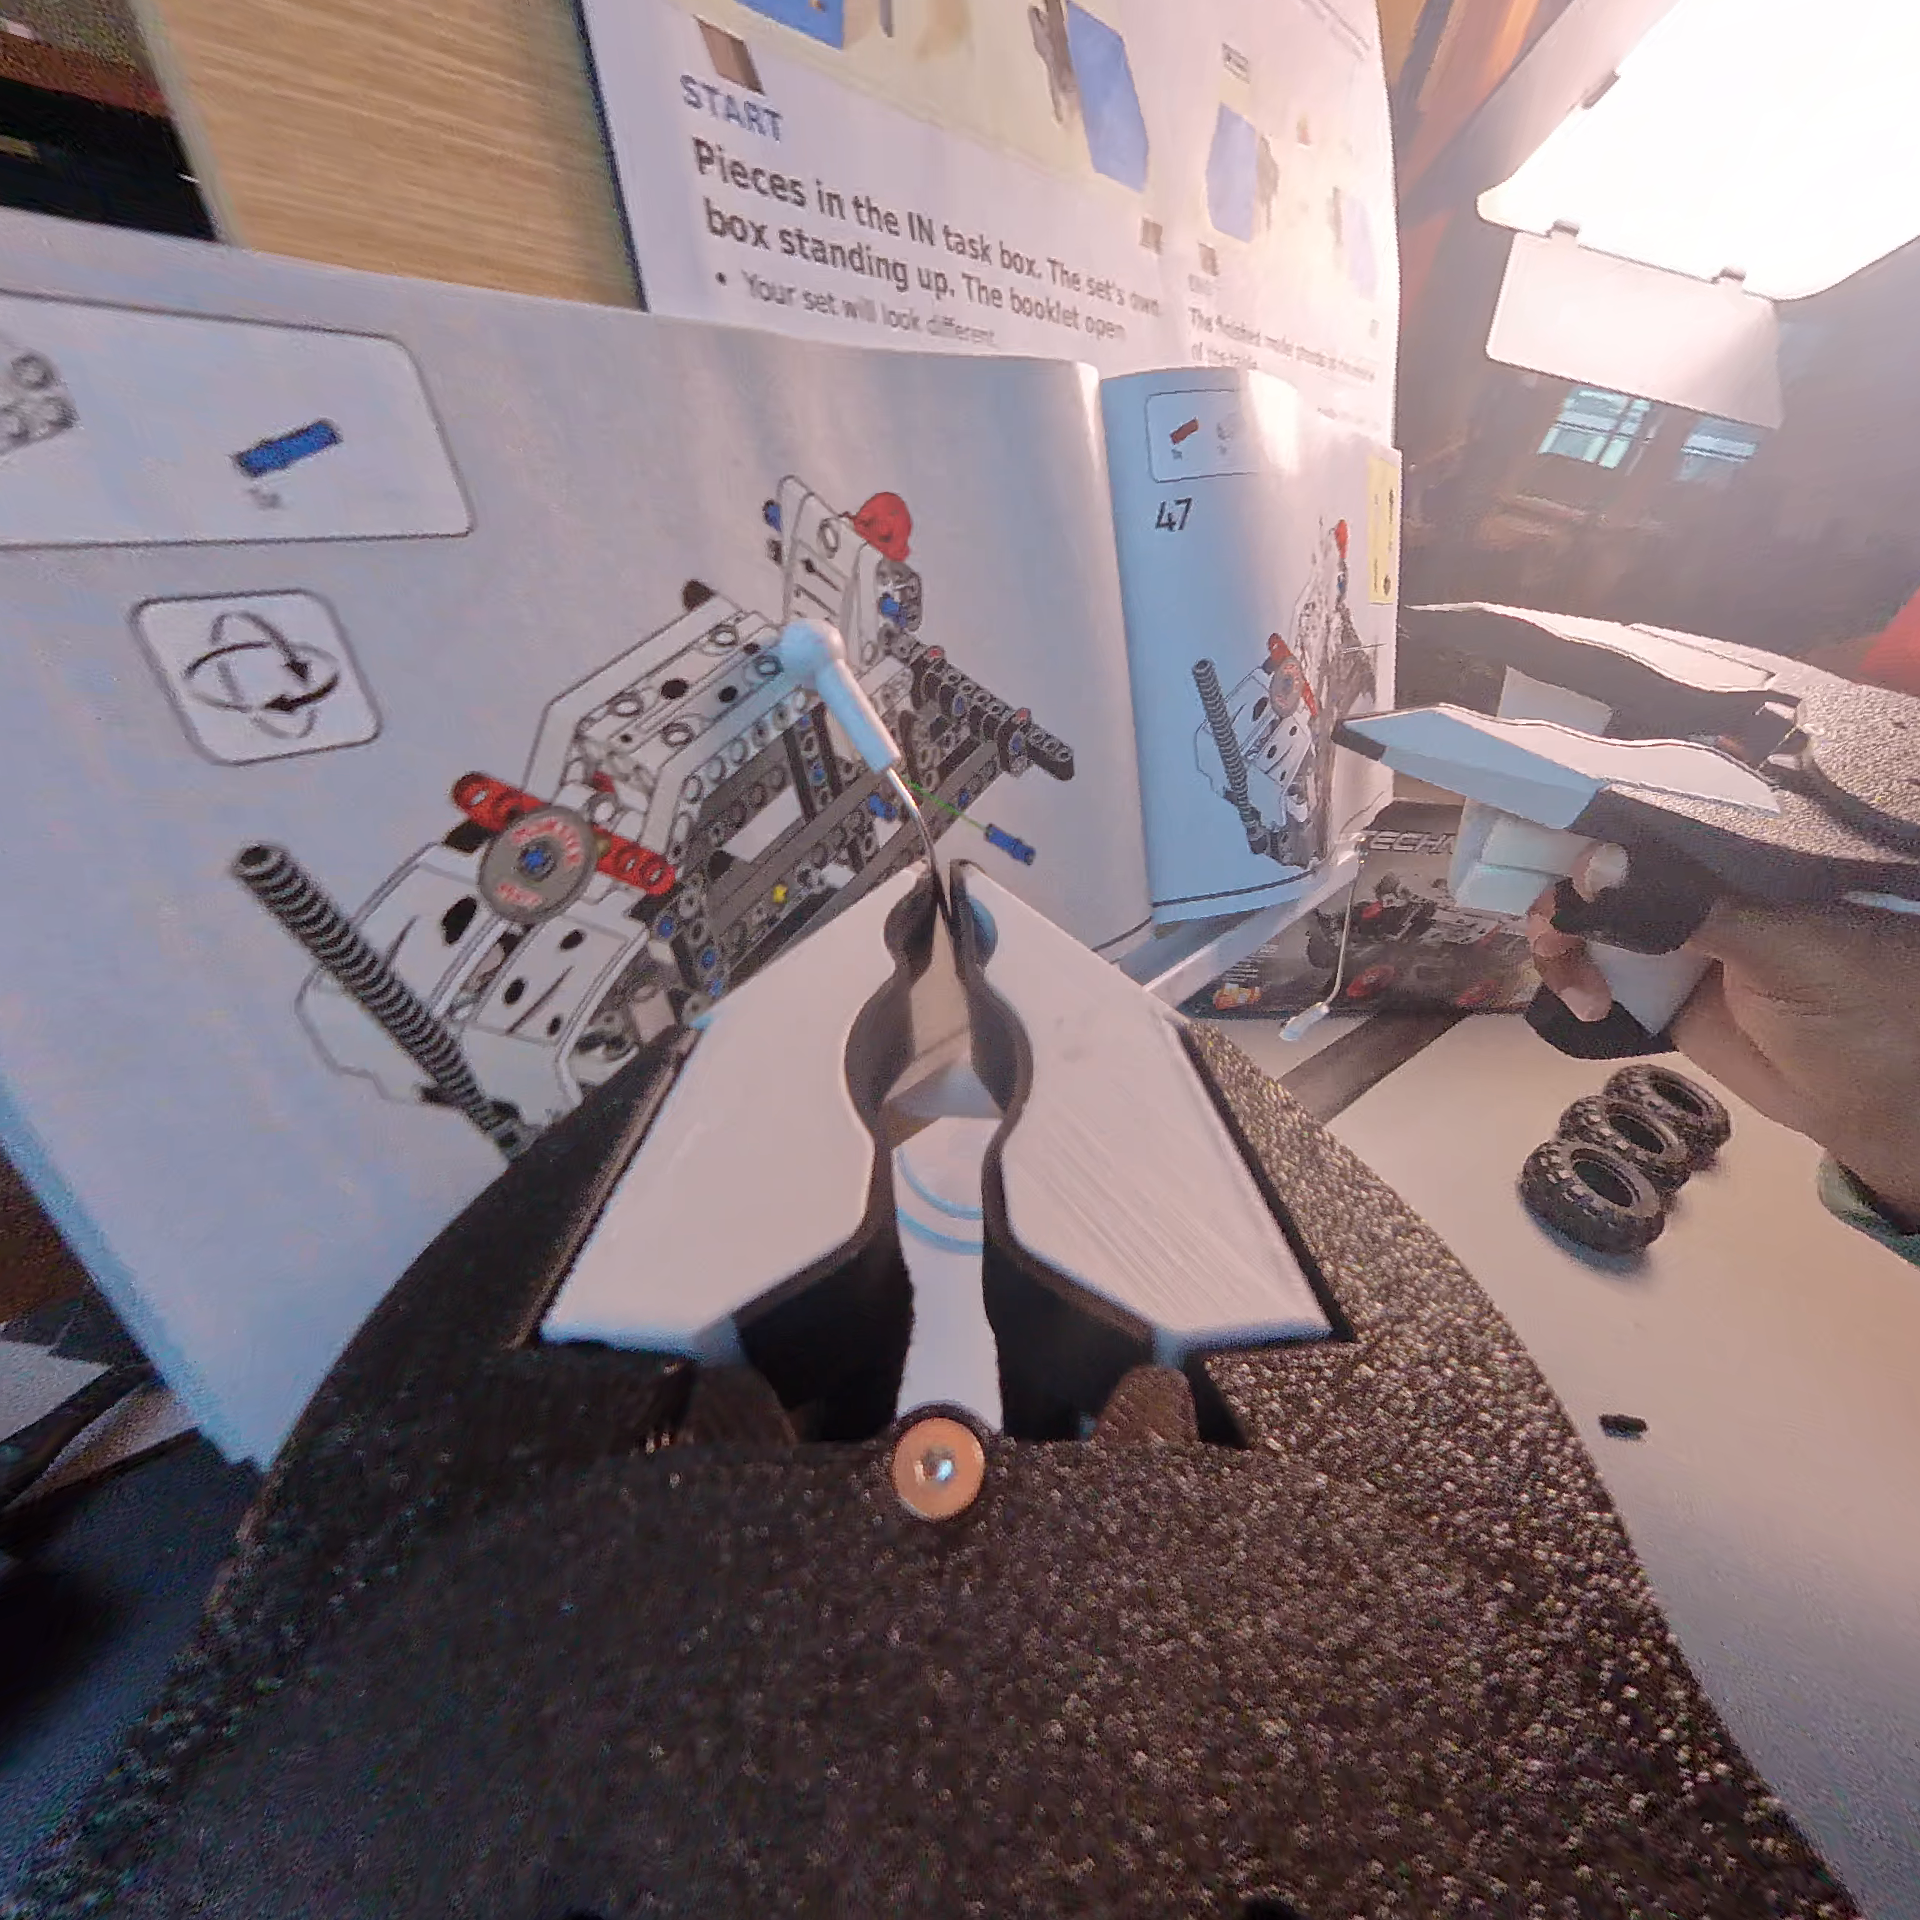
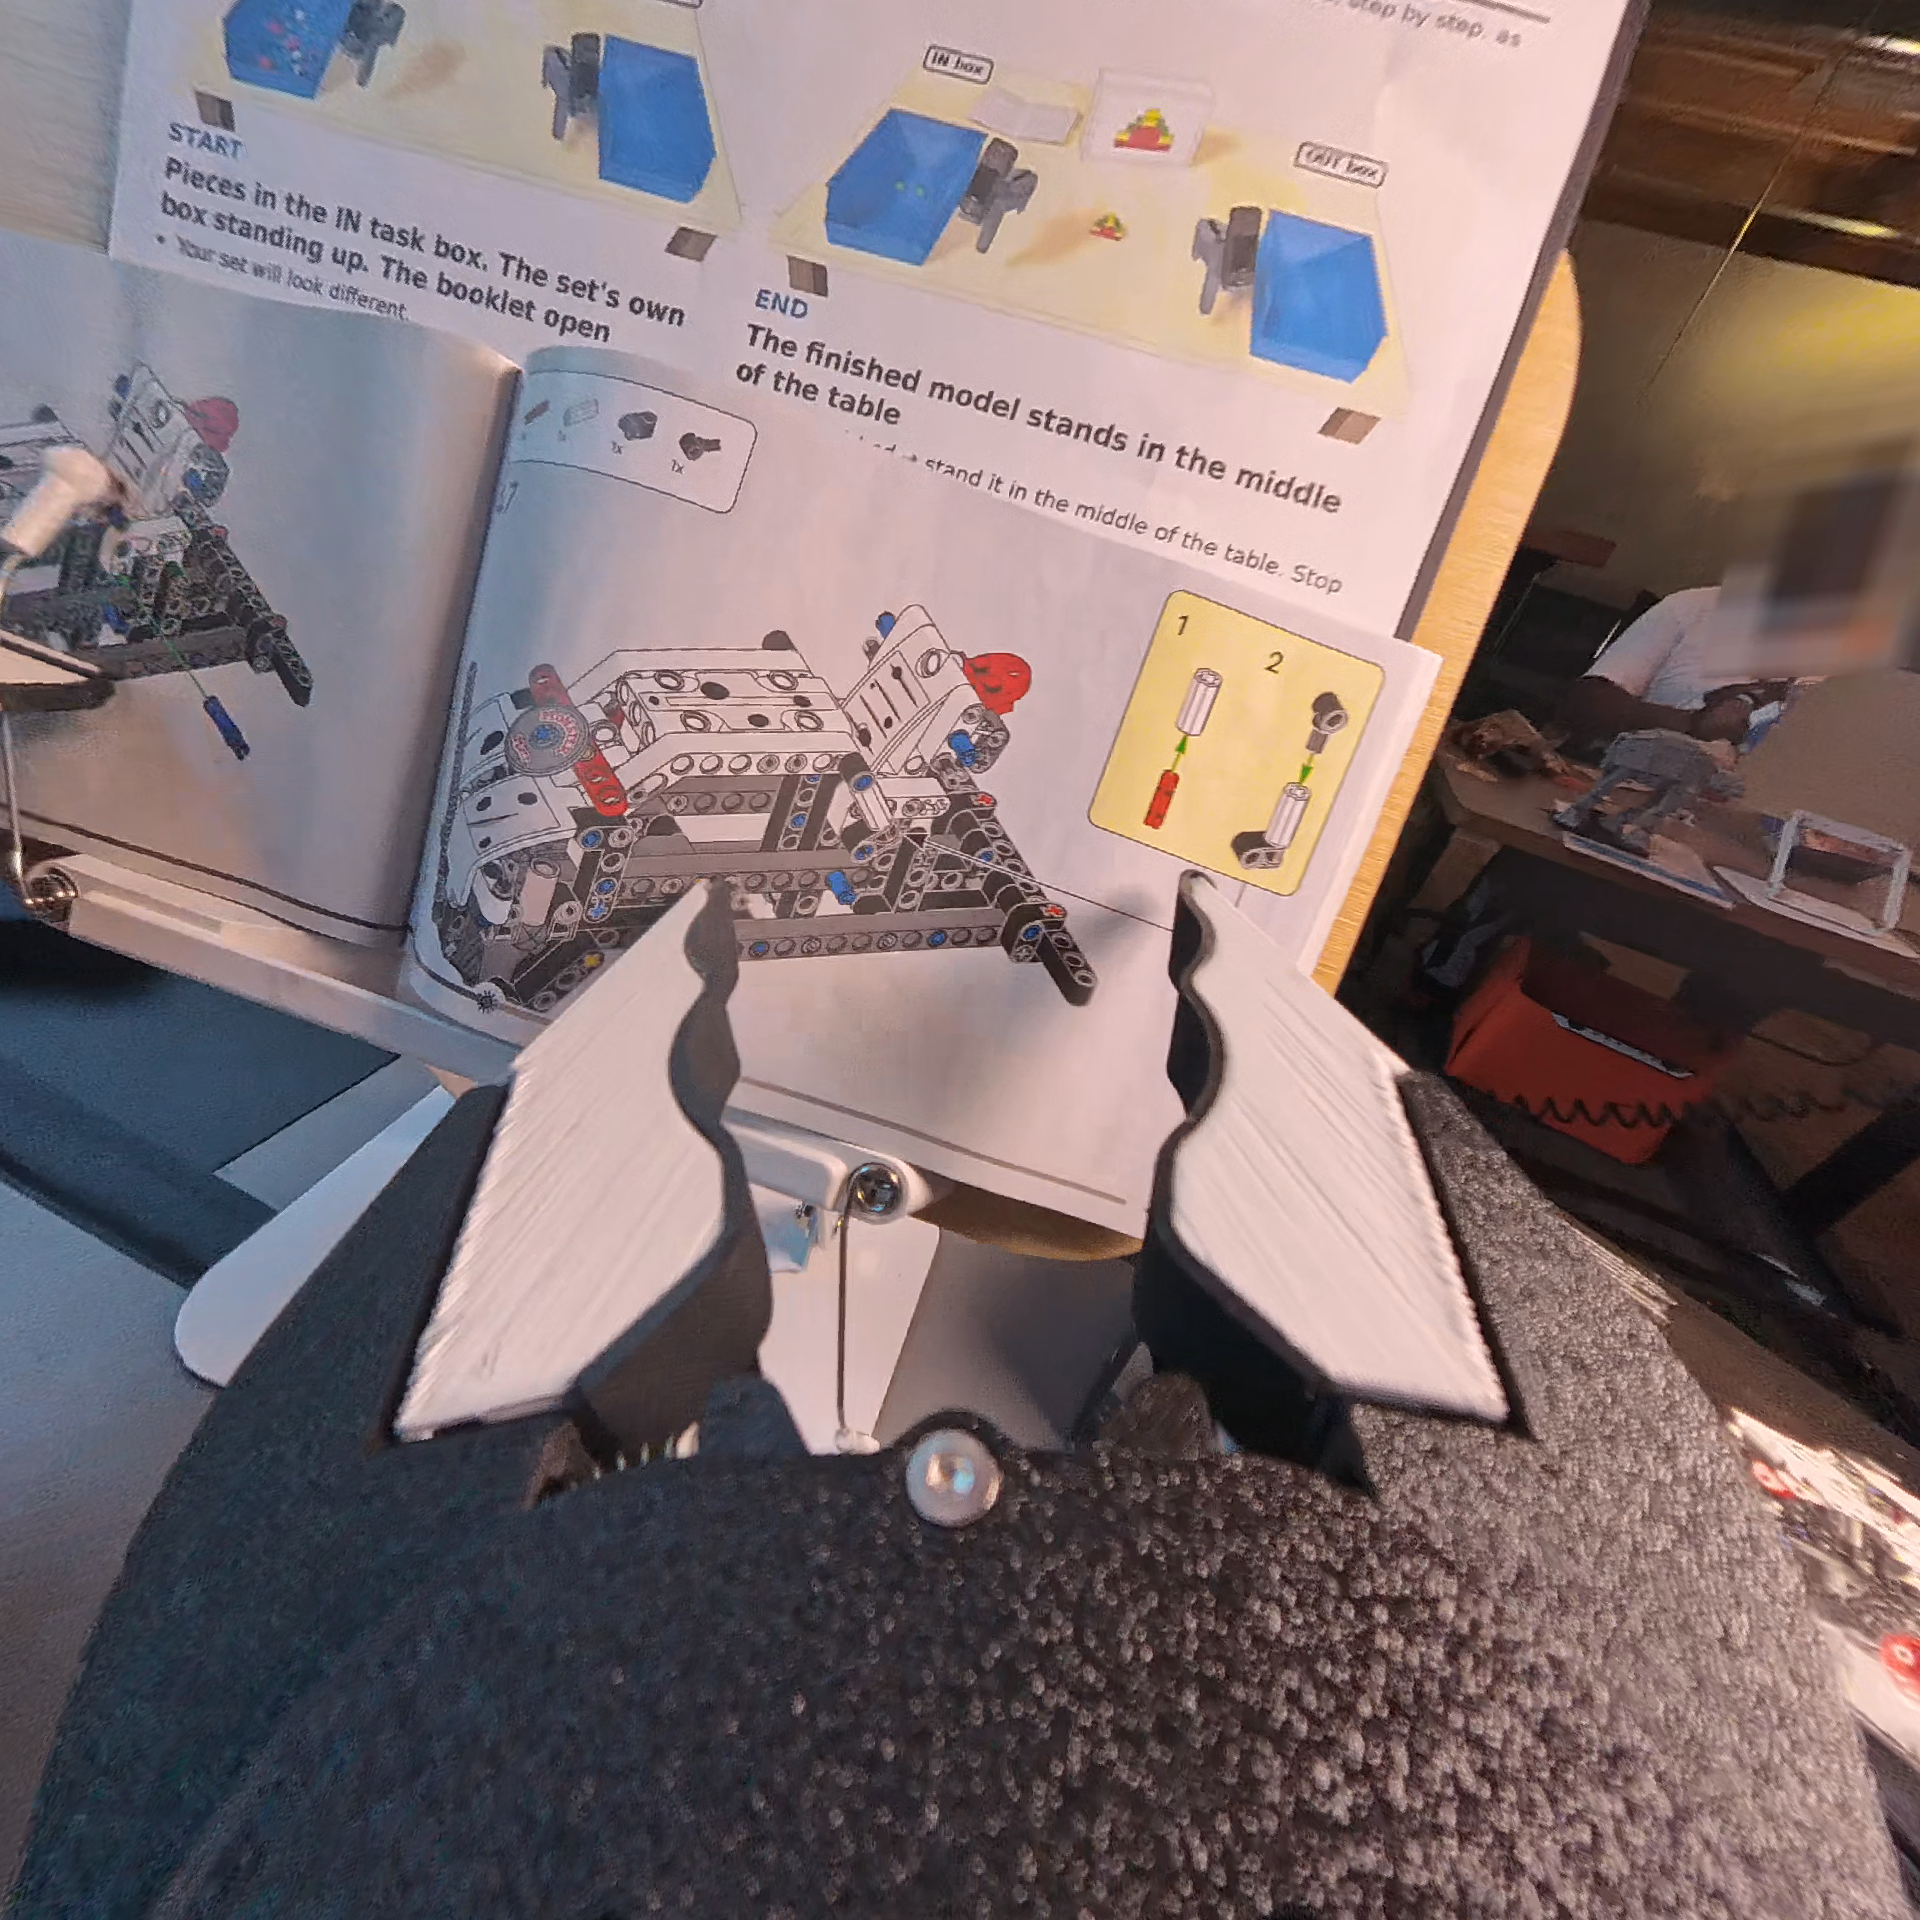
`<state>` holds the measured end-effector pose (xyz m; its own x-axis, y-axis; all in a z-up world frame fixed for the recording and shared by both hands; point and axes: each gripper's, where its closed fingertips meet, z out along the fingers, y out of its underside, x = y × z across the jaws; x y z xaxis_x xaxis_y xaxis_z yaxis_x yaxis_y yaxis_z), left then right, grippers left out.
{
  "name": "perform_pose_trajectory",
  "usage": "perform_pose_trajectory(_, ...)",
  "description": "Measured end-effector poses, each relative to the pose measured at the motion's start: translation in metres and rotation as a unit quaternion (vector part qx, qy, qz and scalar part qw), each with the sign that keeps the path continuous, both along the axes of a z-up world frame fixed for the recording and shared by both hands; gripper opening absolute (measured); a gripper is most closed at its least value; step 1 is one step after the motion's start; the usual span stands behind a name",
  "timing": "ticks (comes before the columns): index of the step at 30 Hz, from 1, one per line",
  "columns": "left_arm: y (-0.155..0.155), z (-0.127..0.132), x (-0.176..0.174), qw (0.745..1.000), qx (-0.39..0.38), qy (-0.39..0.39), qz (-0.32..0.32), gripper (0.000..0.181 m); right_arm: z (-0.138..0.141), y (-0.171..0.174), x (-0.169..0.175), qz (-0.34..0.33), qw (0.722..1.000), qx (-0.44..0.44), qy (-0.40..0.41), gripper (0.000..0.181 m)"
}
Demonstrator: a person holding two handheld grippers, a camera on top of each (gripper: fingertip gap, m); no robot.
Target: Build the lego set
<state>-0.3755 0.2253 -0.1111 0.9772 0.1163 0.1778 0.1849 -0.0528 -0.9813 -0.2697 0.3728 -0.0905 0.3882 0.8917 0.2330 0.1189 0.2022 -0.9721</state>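
— How far along are they getting?

— Hard to judge. The booklet (image 1: 623,499) is standing open on its stand at a page drawing a mostly framed chassis, but no built model is showing in either view. Three black tyres (image 1: 1621,1164) are lying loose on the bench (image 1: 1558,1455) at about 3 o'clock, so I'd say the wheels, at least, are waiting to go on.

— What are the grippers doing?

— The left hand-held gripper (image 1: 940,904) is pinching the stand's thin wire page clip (image 1: 842,707). The right hand-held gripper (image 2: 951,899) is hovering spread wide and empty in front of the right-hand page.

— Which way is that clip pointing?

— Its long axis is running up from the jaws toward 11 o'clock, white tip lying against the page. The tyres are lining up in a row toward 1 o'clock, near the set's box (image 1: 1382,935).
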Motion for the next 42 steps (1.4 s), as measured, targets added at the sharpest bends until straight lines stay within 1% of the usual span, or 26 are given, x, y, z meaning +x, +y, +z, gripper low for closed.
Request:
perform_pose_trajectory(1,-0.005,-0.002,-0.003,1.0,0.0,0.004,0.012,0.003,-0.003,0.0,-0.004,-0.003,1.0,-0.004,-0.009,0.087)
perform_pose_trajectory(6,-0.026,-0.018,-0.01,0.999,-0.026,0.016,0.044,0.01,-0.011,0.001,-0.014,-0.024,0.999,-0.007,-0.029,0.083)
perform_pose_trajectory(9,-0.036,-0.026,-0.008,0.998,-0.04,0.005,0.053,0.015,-0.013,-0.001,-0.015,-0.026,0.999,0.004,-0.037,0.07)
perform_pose_trajectory(11,-0.045,-0.028,-0.007,0.997,-0.037,-0.003,0.066,0.01,-0.015,-0.002,-0.014,-0.029,0.998,0.014,-0.045,0.062)
perform_pose_trajectory(13,-0.057,-0.026,-0.005,0.996,-0.026,-0.007,0.081,0.017,-0.015,-0.002,-0.012,-0.03,0.998,0.02,-0.051,0.055)
perform_pose_trajectory(15,-0.064,-0.02,0.002,0.996,-0.015,0.008,0.085,0.022,-0.014,-0.002,-0.01,-0.03,0.998,0.027,-0.054,0.045)
perform_pose_trajectory(16,-0.064,-0.017,0.009,0.997,-0.013,0.018,0.076,0.024,-0.013,-0.004,-0.009,-0.028,0.998,0.034,-0.053,0.039)
perform_pose_trajectory(19,-0.053,-0.007,0.034,0.999,-0.021,0.038,0.031,0.035,0.003,-0.018,-0.004,-0.018,0.996,0.085,-0.025,0.033)
perform_pose_trajectory(22,-0.036,0.015,0.063,0.999,-0.004,0.038,-0.032,0.046,0.023,-0.055,-0.002,0.029,0.984,0.172,0.027,0.033)
perform_pose_trajectory(25,-0.021,0.042,0.085,0.996,0.027,0.016,-0.087,0.055,0.022,-0.091,-0.004,0.07,0.963,0.258,0.036,0.031)
perform_pose_trajectory(28,-0.009,0.057,0.098,0.992,0.033,0.001,-0.12,0.063,0.02,-0.107,-0.007,0.084,0.953,0.287,0.038,0.03)
perform_pose_trajectory(30,-0.002,0.06,0.104,0.991,0.027,0.007,-0.127,0.06,0.021,-0.117,-0.009,0.094,0.946,0.309,0.041,0.029)
perform_pose_trajectory(31,0.001,0.06,0.103,0.992,0.018,0.014,-0.121,0.057,0.022,-0.125,-0.009,0.105,0.941,0.32,0.046,0.028)
perform_pose_trajectory(32,0.005,0.058,0.1,0.993,0.007,0.02,-0.113,0.052,0.022,-0.133,-0.009,0.118,0.935,0.332,0.052,0.02)
perform_pose_trajectory(33,0.007,0.058,0.098,0.993,0.003,0.024,-0.112,0.044,0.021,-0.141,-0.009,0.13,0.929,0.342,0.053,0.016)
perform_pose_trajectory(35,0.009,0.06,0.096,0.992,0.008,0.023,-0.123,0.008,0.012,-0.153,-0.01,0.162,0.924,0.344,0.038,0.018)
perform_pose_trajectory(36,0.008,0.059,0.092,0.992,0.004,0.02,-0.124,0.0,0.01,-0.155,-0.008,0.169,0.927,0.332,0.039,0.02)
perform_pose_trajectory(37,0.008,0.056,0.087,0.992,-0.005,0.013,-0.123,0.0,0.012,-0.154,-0.003,0.171,0.933,0.312,0.053,0.022)
perform_pose_trajectory(39,0.003,0.052,0.075,0.993,-0.011,0.007,-0.116,0.0,0.02,-0.138,0.008,0.16,0.955,0.233,0.087,0.027)
perform_pose_trajectory(41,-0.005,0.049,0.064,0.995,-0.011,0.012,-0.101,0.0,0.02,-0.112,0.011,0.151,0.976,0.124,0.094,0.048)
perform_pose_trajectory(42,-0.009,0.047,0.059,0.995,-0.014,0.012,-0.093,0.0,0.013,-0.101,0.007,0.154,0.983,0.064,0.083,0.063)
